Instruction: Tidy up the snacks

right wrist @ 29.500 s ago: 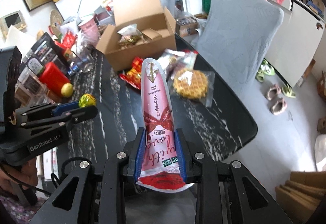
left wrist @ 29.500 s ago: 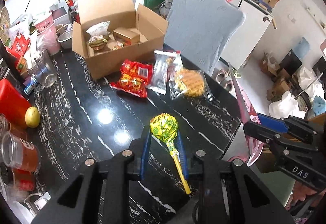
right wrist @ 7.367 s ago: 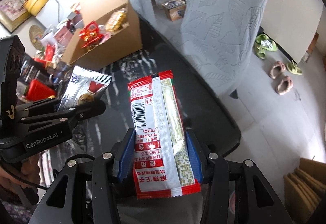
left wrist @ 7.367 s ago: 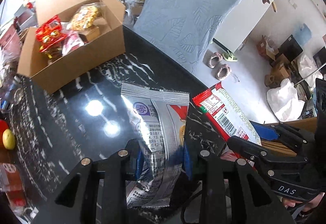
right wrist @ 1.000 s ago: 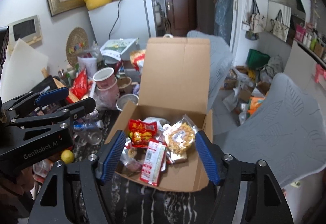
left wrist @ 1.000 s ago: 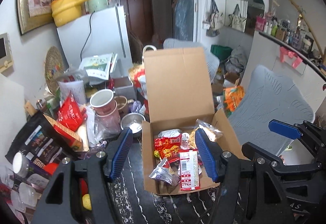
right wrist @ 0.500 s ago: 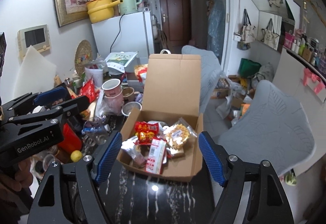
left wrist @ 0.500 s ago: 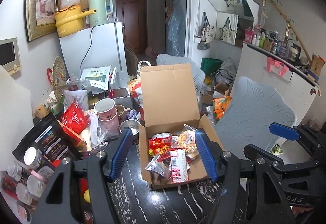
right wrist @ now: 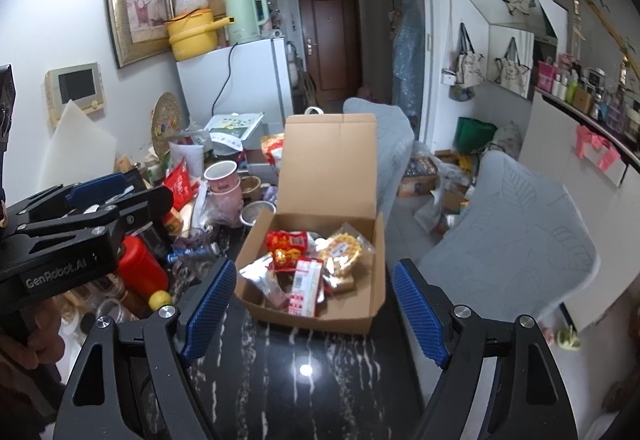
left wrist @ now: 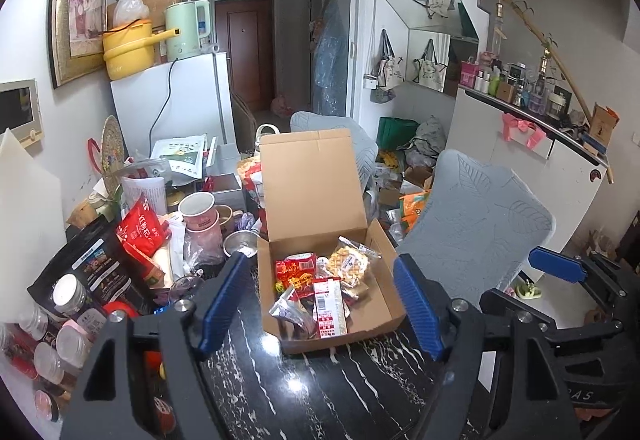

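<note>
Cardboard box (left wrist: 376, 304) on the black counter (left wrist: 320, 392), lid up, holds snack packets (left wrist: 316, 286). Left gripper (left wrist: 318, 304) and right gripper (right wrist: 310, 316): jaws apart, just widened, nothing between.

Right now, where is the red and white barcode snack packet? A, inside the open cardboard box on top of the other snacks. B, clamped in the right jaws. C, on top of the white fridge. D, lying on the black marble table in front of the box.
A: the red and white barcode snack packet lies inside the open cardboard box, atop the other snacks.
</note>
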Tool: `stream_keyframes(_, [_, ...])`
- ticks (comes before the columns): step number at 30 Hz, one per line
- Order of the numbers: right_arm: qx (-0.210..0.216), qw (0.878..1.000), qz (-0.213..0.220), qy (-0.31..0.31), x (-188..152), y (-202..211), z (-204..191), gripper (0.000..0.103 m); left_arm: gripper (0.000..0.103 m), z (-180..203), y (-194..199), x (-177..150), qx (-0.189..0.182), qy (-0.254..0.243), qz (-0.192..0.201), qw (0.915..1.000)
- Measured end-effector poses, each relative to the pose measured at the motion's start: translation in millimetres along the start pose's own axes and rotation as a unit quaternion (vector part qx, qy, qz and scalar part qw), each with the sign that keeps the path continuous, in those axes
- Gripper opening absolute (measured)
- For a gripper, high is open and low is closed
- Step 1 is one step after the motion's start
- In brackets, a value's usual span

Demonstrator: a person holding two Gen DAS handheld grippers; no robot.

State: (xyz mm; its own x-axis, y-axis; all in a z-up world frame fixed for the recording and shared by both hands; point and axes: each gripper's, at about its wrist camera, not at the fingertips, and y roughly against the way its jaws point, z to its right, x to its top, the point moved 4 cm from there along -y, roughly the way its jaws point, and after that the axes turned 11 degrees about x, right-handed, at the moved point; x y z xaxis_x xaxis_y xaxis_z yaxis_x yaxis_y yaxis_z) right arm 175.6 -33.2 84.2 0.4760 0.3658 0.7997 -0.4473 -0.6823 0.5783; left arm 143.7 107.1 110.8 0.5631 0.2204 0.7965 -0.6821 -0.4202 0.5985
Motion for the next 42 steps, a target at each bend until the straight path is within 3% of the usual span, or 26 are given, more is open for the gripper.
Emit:
stream_keyframes(13, [-0.009,0.997,-0.044,-0.057,-51.3,6.8,7.0,0.082,0.074,13.0,15.1,-42.1,0.011,-0.027,-0.042,0.9987])
stream_keyframes(20, [-0.012,0.996,-0.058,-0.064,-68.2,11.6,5.2,0.082,0.074,16.4,16.9,-58.5,-0.005,-0.015,-0.068,0.9976])
stream_keyframes(42, [-0.017,0.996,-0.062,-0.063,-75.3,21.1,0.4,0.082,0.074,18.8,20.4,-71.4,-0.013,-0.011,-0.088,0.9960])
